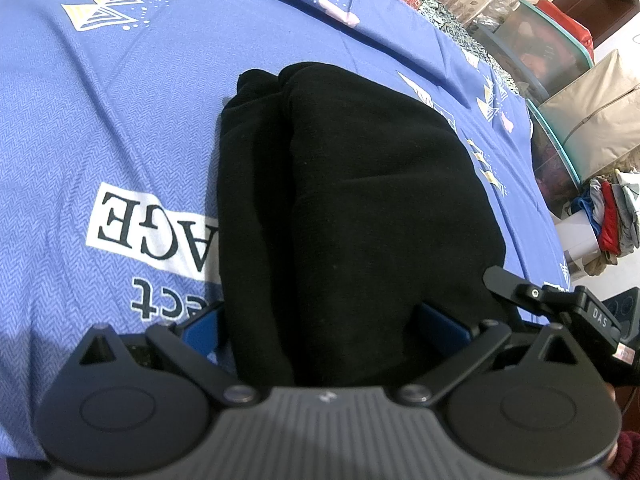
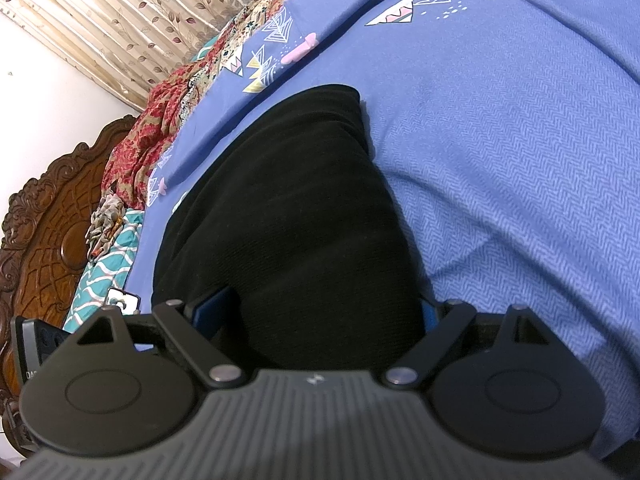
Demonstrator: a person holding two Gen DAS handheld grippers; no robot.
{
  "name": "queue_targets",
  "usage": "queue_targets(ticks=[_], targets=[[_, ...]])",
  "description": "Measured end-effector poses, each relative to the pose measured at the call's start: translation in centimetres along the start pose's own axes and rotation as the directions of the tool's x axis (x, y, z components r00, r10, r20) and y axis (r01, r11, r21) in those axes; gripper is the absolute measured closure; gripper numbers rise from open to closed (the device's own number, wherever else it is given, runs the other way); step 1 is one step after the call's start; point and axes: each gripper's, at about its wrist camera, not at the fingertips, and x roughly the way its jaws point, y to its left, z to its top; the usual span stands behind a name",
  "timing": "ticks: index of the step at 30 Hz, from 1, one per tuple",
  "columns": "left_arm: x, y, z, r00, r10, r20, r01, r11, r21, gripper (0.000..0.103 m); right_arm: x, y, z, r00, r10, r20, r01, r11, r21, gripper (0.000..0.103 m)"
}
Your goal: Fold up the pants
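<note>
Black pants (image 1: 360,208) lie folded into a thick bundle on the blue printed bedsheet (image 1: 120,120). In the left wrist view the near end of the bundle fills the space between the blue pads (image 1: 440,326) of my left gripper (image 1: 320,328), whose jaws stand wide around it. In the right wrist view the pants (image 2: 288,220) likewise run between the blue pads (image 2: 212,312) of my right gripper (image 2: 320,316), also spread wide around the cloth. The right gripper's body shows at the right in the left wrist view (image 1: 580,312). Fingertips are hidden by cloth.
The sheet (image 2: 520,140) spreads to all sides. Storage bags and a pile of clothes (image 1: 612,216) stand beyond the bed's right edge. A carved wooden headboard (image 2: 52,232), a red patterned cloth (image 2: 152,132) and a curtain (image 2: 140,12) lie to the left.
</note>
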Motion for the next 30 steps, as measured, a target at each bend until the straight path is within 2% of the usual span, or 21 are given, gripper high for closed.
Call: queue_targets(ticks=[30], targets=[[-0.03, -0.12, -0.08, 1.000, 0.001, 0.000, -0.001, 1.000, -0.001, 0.000, -0.18, 0.36, -0.39, 1.000, -0.009, 0.001, 0.009, 1.000, -0.001, 0.012]])
